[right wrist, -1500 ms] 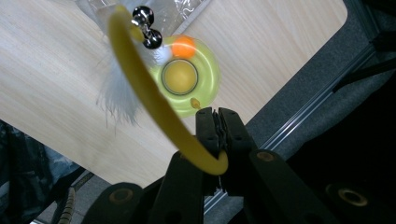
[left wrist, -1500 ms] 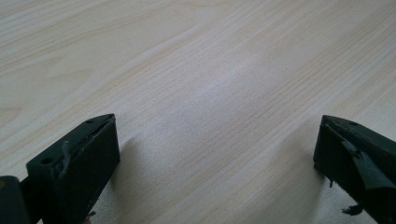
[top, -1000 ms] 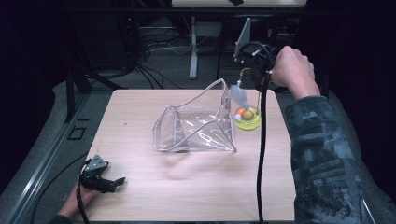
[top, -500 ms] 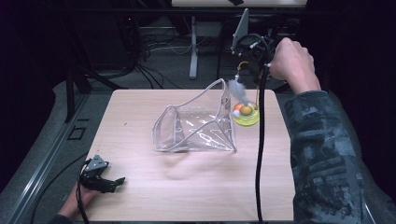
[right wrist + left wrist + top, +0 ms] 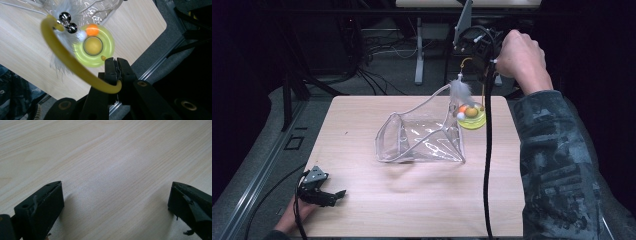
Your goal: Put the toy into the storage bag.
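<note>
Because the right tool point(image 5: 115, 65) pinches the yellow wand point(image 5: 65, 60) above the toy point(image 5: 472, 118), its feather point(image 5: 459, 90) dangles beside the pouch point(image 5: 422, 140); the left tool point(image 5: 319, 190) rests spread on the counter point(image 5: 412, 200).

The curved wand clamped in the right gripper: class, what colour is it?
Yellow; the curved wand shows best in the right gripper view.

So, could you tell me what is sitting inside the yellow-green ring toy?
The ring toy holds an orange ball in its track, around a yellow centre dome. A white feather and curved yellow wand cover its left part.
</note>
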